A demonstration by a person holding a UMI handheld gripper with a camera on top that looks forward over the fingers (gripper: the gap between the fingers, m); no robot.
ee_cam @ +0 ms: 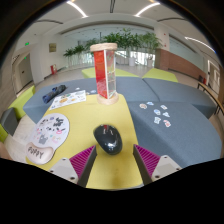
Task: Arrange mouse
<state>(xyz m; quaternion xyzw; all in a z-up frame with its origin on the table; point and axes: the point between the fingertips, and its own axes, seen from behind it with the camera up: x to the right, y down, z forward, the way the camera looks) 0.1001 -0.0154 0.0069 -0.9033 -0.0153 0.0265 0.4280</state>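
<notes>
A black computer mouse (108,138) lies on the yellow part of the table top (115,172), just ahead of my fingers and roughly midway between them. My gripper (114,160) is open, its two magenta pads (84,158) spread wide on either side, with a clear gap to the mouse on both sides. Nothing is held.
A tall red and white box (104,70) stands upright beyond the mouse. A printed sheet (48,132) lies to the left and papers (66,98) farther back left. Small white cards (158,112) are scattered on the grey surface at right. Plants (112,42) line the far wall.
</notes>
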